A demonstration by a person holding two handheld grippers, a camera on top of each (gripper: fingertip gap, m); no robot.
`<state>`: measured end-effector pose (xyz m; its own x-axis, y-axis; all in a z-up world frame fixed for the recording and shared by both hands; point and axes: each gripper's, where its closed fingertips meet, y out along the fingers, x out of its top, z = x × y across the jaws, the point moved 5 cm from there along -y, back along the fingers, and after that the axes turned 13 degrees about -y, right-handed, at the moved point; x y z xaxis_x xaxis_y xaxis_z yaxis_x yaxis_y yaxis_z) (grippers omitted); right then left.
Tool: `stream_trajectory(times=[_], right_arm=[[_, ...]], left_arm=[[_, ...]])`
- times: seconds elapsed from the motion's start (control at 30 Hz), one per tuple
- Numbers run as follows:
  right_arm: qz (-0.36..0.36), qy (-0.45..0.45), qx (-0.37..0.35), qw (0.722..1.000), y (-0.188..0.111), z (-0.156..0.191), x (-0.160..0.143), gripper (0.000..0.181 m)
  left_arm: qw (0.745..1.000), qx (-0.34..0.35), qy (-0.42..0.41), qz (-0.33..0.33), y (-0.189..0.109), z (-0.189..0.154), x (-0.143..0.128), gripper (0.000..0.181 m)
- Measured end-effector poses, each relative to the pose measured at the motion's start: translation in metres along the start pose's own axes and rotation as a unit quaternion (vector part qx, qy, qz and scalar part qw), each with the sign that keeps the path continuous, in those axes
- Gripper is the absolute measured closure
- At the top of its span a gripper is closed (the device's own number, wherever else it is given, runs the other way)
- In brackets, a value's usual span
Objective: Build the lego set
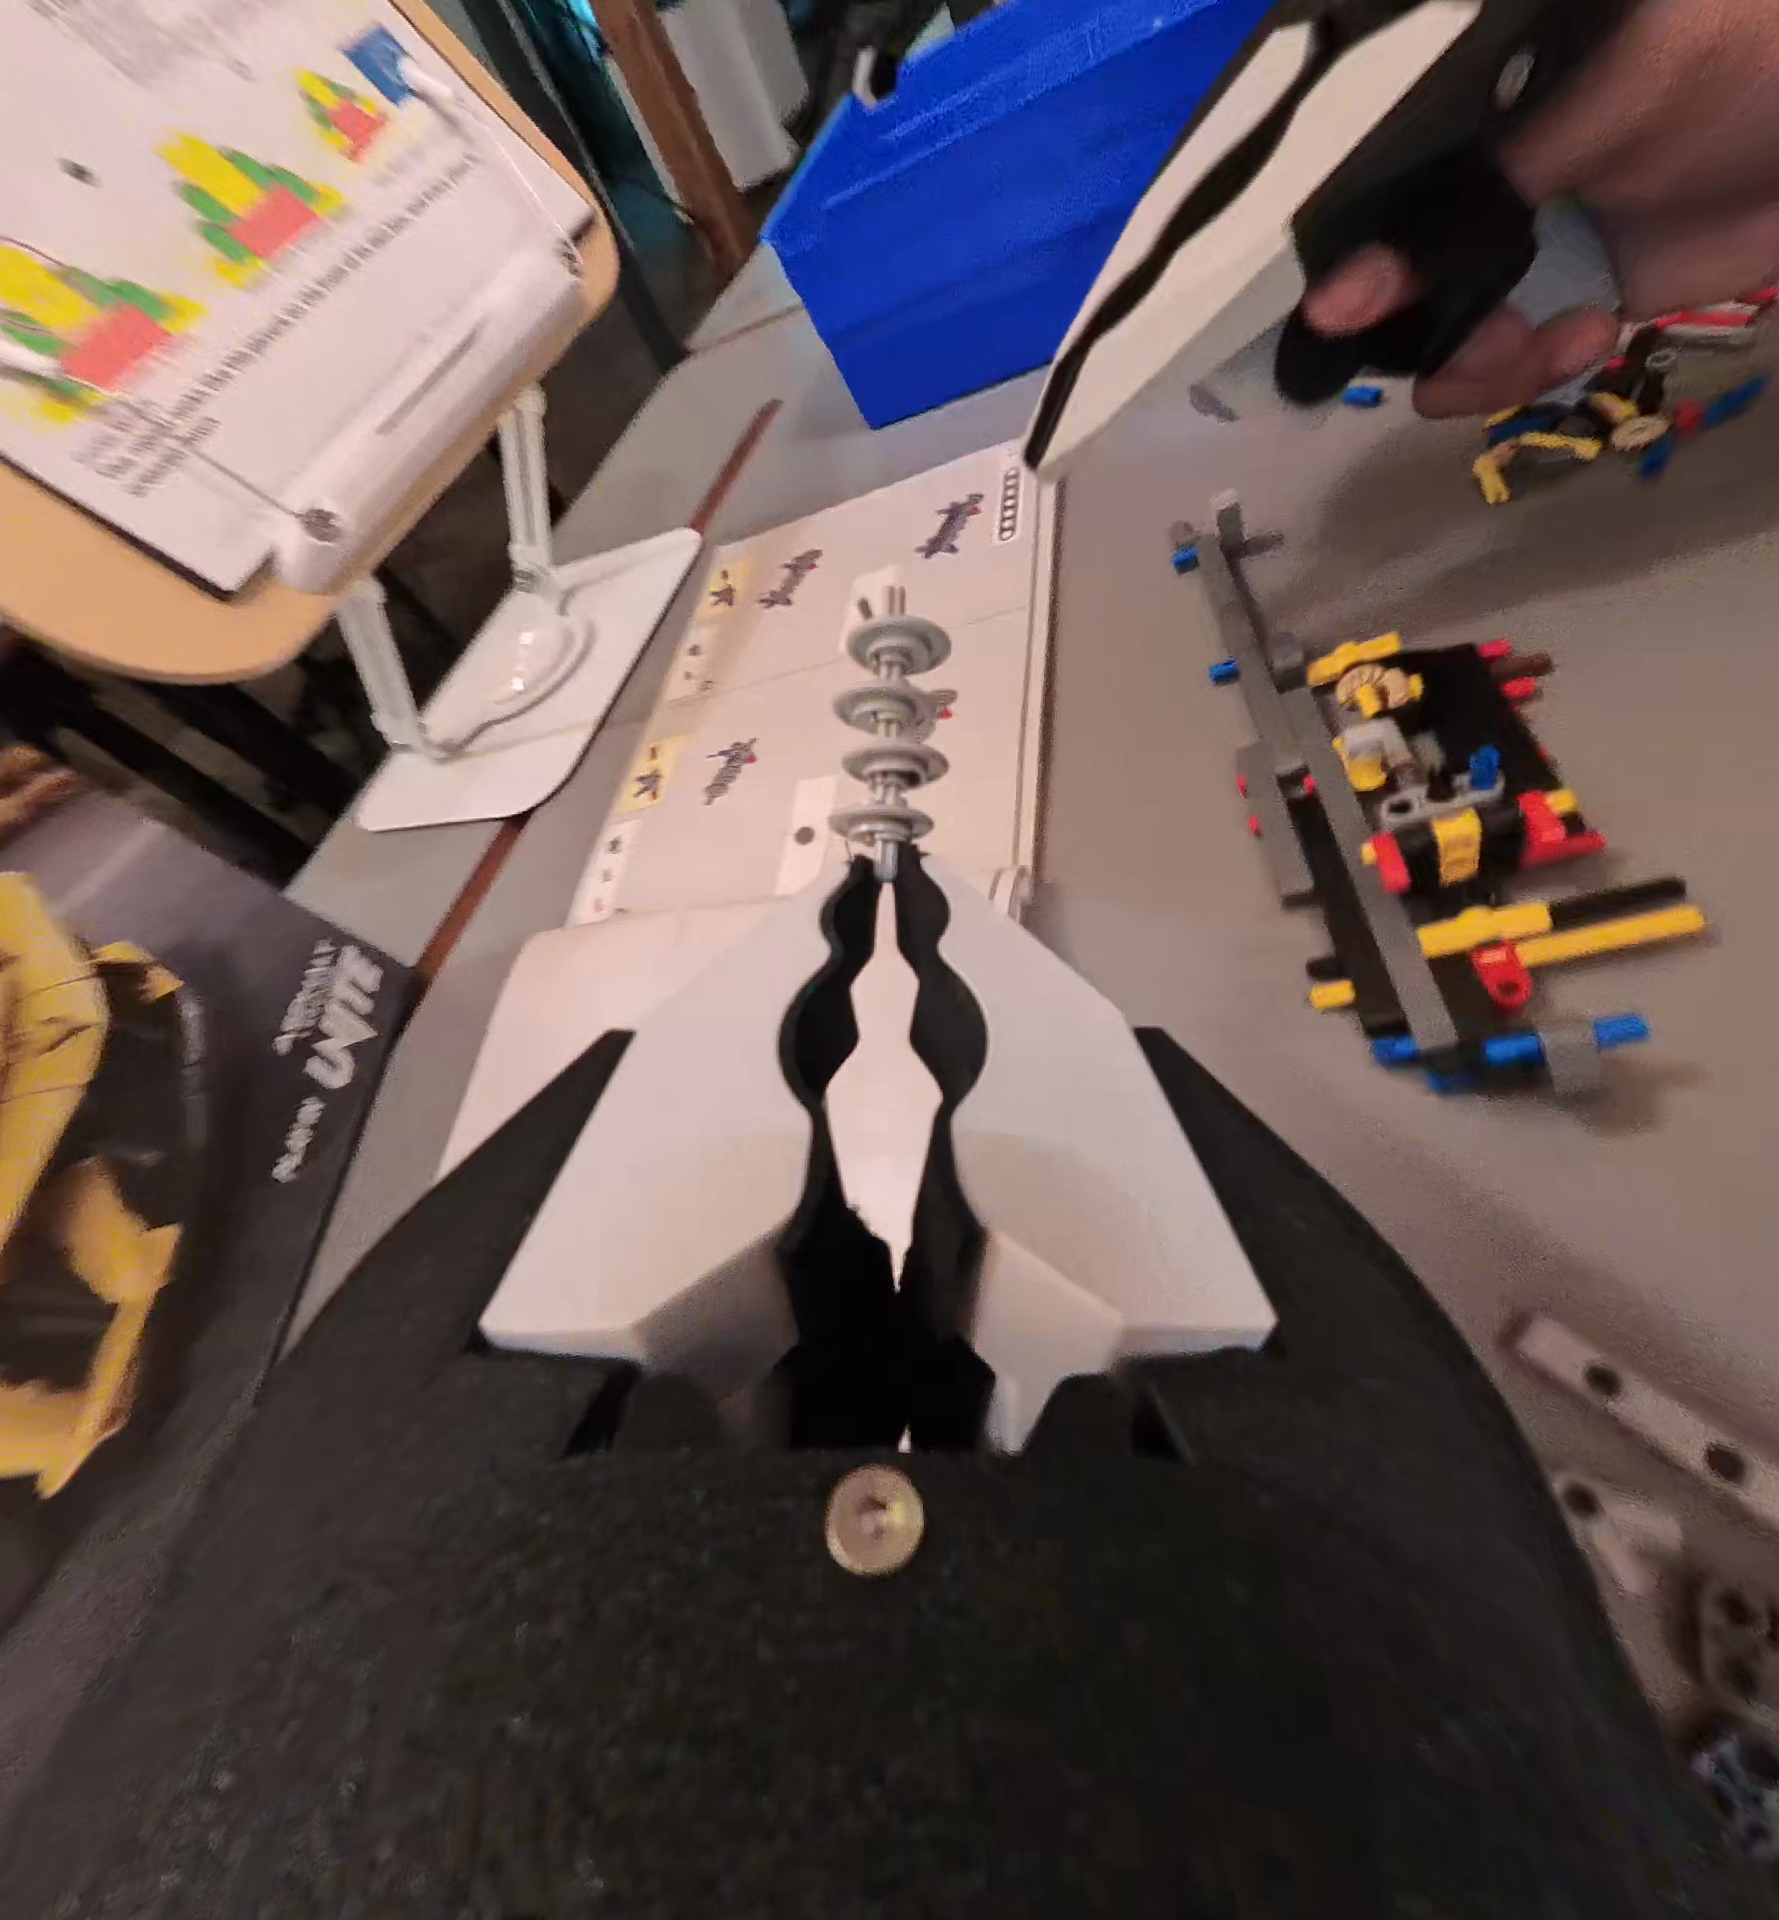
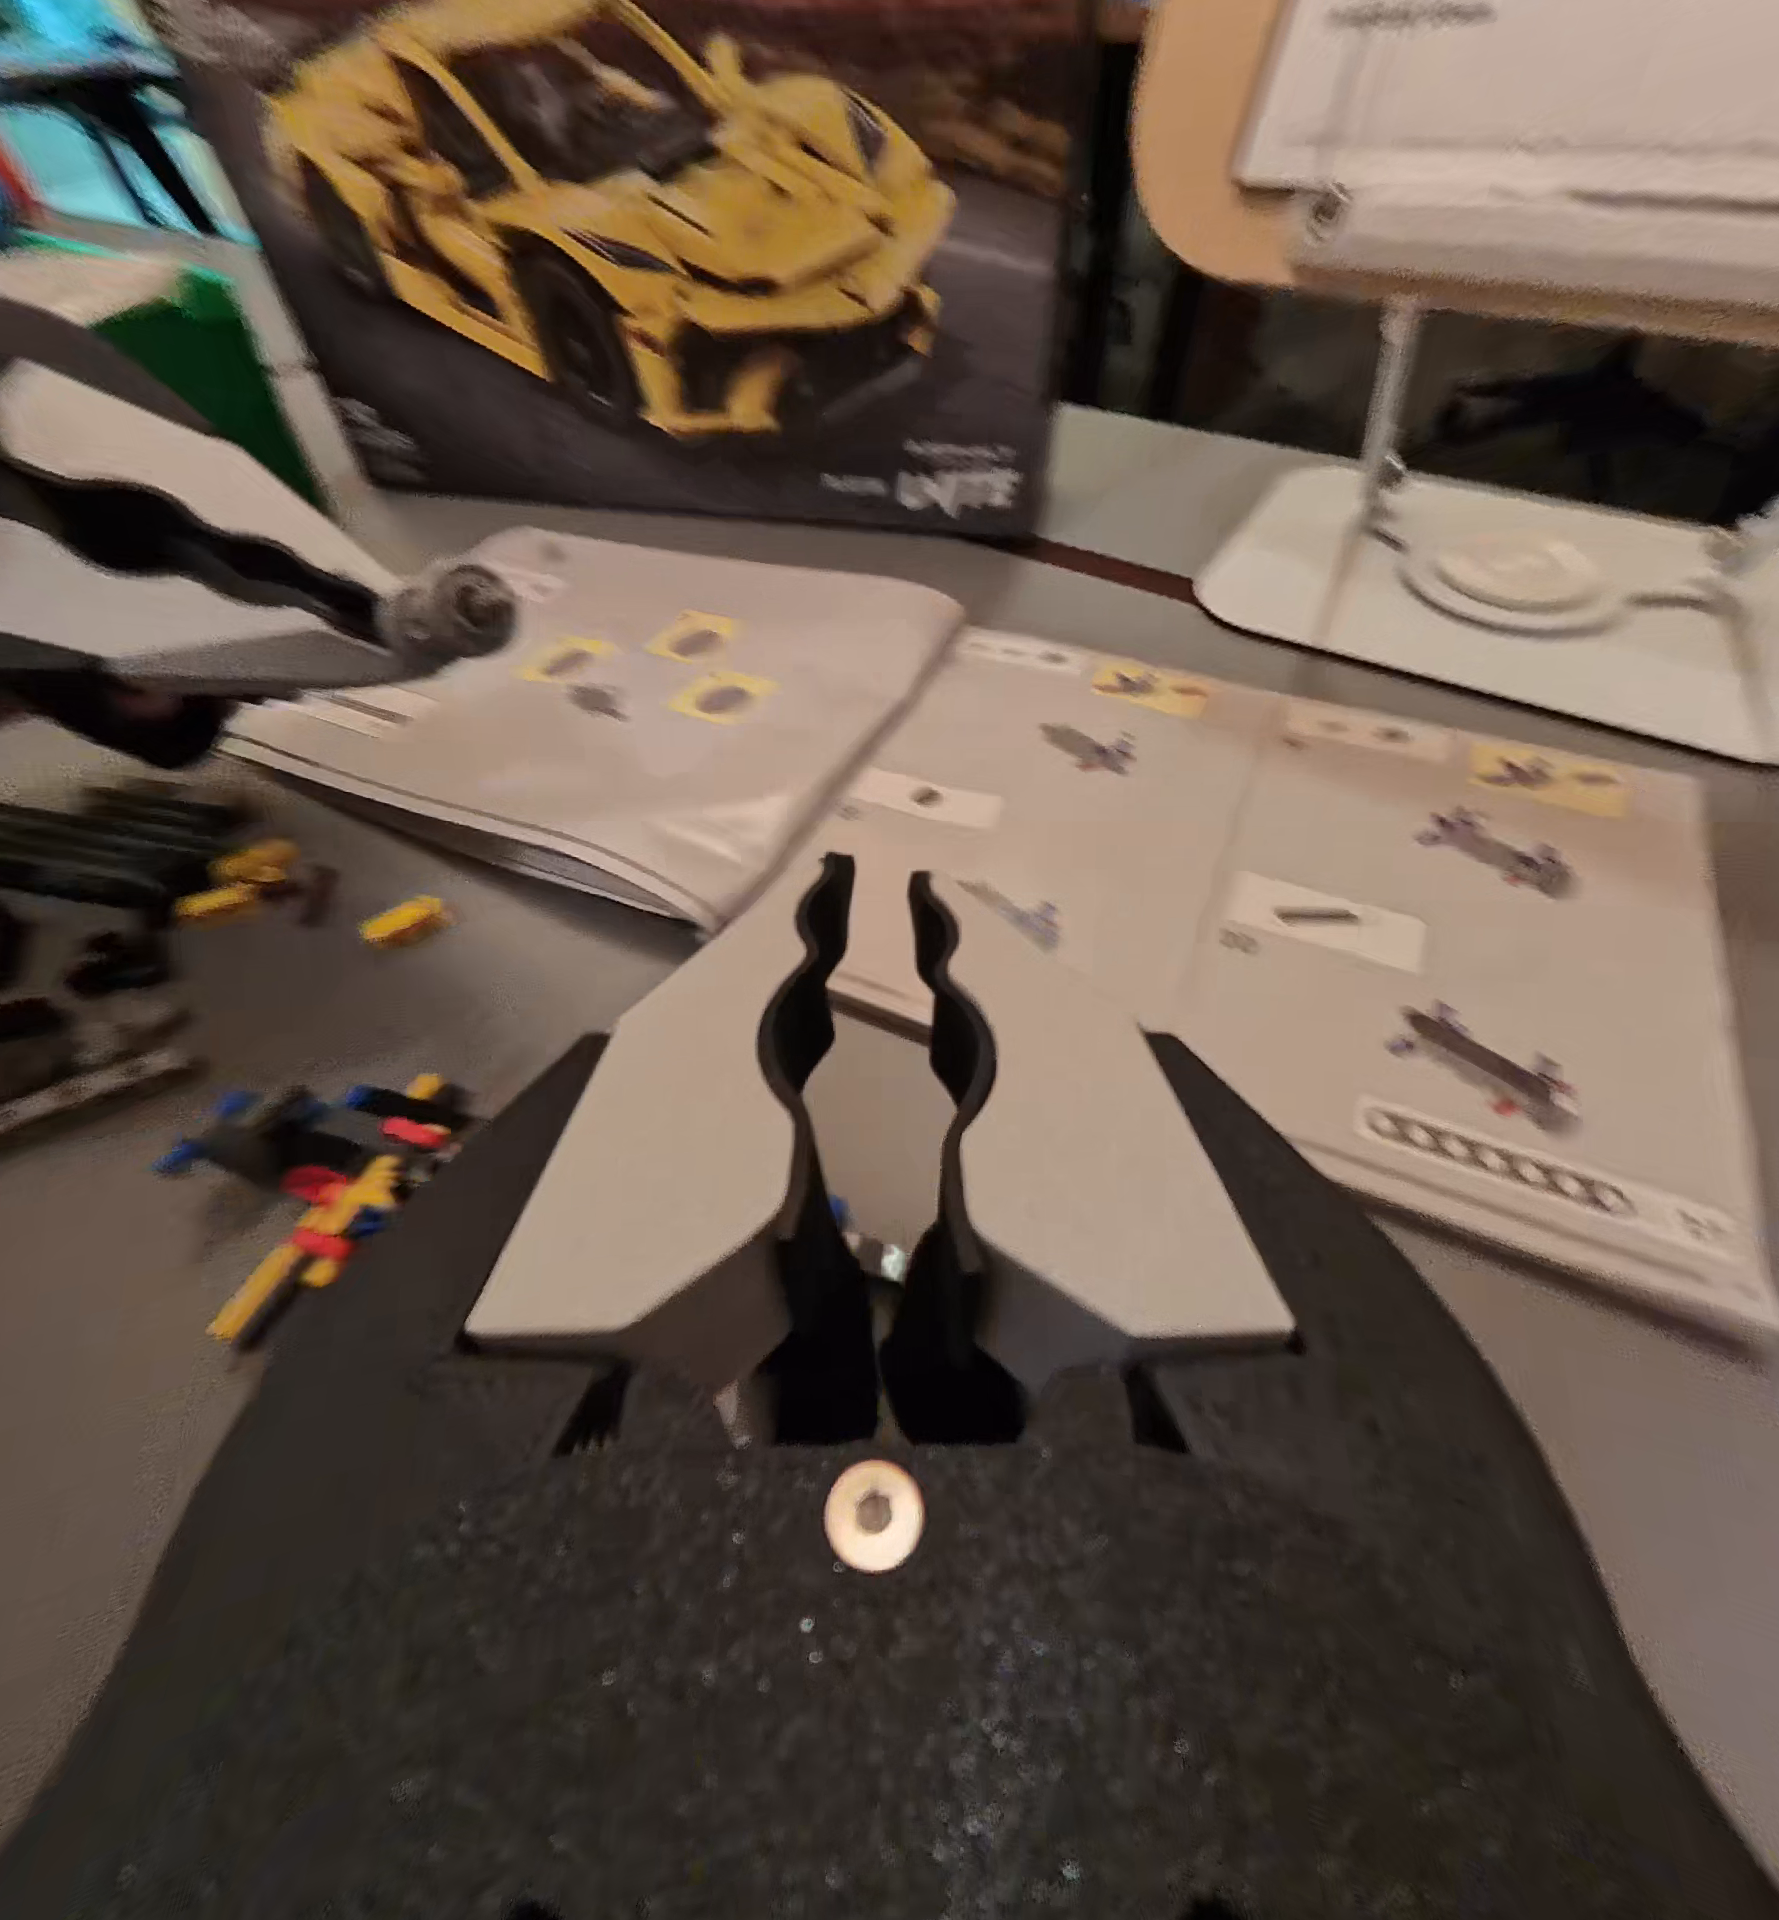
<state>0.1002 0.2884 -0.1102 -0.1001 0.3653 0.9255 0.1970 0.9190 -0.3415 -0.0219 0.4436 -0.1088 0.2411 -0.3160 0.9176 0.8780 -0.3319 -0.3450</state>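
Note:
My left gripper (image 1: 886, 871) is shut on the end of a grey axle with several grey discs (image 1: 891, 727) and holds it above the open instruction booklet (image 1: 812, 644). In the right wrist view, that gripper (image 2: 376, 613) comes in from the left with the discs (image 2: 454, 613) at its tip. My right gripper (image 2: 880, 883) is empty with its jaws a little apart, above the booklet (image 2: 1280, 883). It also shows at the top right of the left wrist view (image 1: 1124, 343), held by a gloved hand. The partly built black, grey and yellow chassis (image 1: 1415, 831) lies on the grey table.
A box with a yellow car picture (image 2: 656, 260) stands behind the booklet. A white stand (image 2: 1487, 613) holds a sheet with coloured brick pictures (image 1: 241, 239). A blue bin (image 1: 968, 208) sits at the back. Loose pieces lie on the table (image 2: 324, 1153) (image 1: 1591, 416). My hands' fingertips stand some 12 cm from each other.

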Motion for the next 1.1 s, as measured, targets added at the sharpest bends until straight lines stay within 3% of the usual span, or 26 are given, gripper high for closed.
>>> stream_trajectory(times=[0.03, 0.2, 0.4, 0.47, 0.57, 0.63, 0.77, 0.93, 1.1], right_arm=[[0.027, 0.005, -0.027, 0.999, 0.001, -0.009, -0.009, 0.168], [0.058, 0.048, -0.059, 0.995, 0.003, -0.03, -0.023, 0.157], [0.056, 0.055, -0.052, 0.996, 0.006, -0.027, -0.023, 0.159], [0.055, 0.055, -0.046, 0.996, 0.008, -0.023, -0.022, 0.159], [0.048, 0.061, -0.04, 0.996, 0.008, -0.021, -0.02, 0.159], [0.034, 0.077, -0.034, 0.996, 0.007, -0.022, -0.018, 0.159], [0.011, 0.132, 0.006, 0.991, 0.008, -0.019, -0.014, 0.156], [-0.006, 0.125, 0.041, 0.991, 0.006, -0.01, -0.008, 0.154], [0.068, 0.108, 0.101, 0.987, -0.005, 0.012, -0.024, 0.153]], left_arm=[[1.0, -0.006, -0.01, 0.013, 0.009, 0.0, 0.004, 0.179], [0.997, -0.004, -0.047, 0.062, 0.039, 0.002, 0.013, 0.179], [0.99, -0.006, -0.104, 0.09, 0.038, -0.013, 0.009, 0.179], [0.983, -0.04, -0.133, 0.12, 0.03, -0.034, 0.008, 0.179], [0.961, -0.156, -0.15, 0.171, 0.01, -0.097, 0.008, 0.18], [0.951, -0.176, -0.15, 0.204, 0.001, -0.132, 0.0, 0.18], [0.941, -0.162, -0.164, 0.247, -0.001, -0.167, -0.019, 0.179], [0.951, -0.116, -0.148, 0.246, 0.007, -0.167, -0.022, 0.179], [0.96, -0.062, -0.117, 0.248, 0.014, -0.159, -0.026, 0.179]])
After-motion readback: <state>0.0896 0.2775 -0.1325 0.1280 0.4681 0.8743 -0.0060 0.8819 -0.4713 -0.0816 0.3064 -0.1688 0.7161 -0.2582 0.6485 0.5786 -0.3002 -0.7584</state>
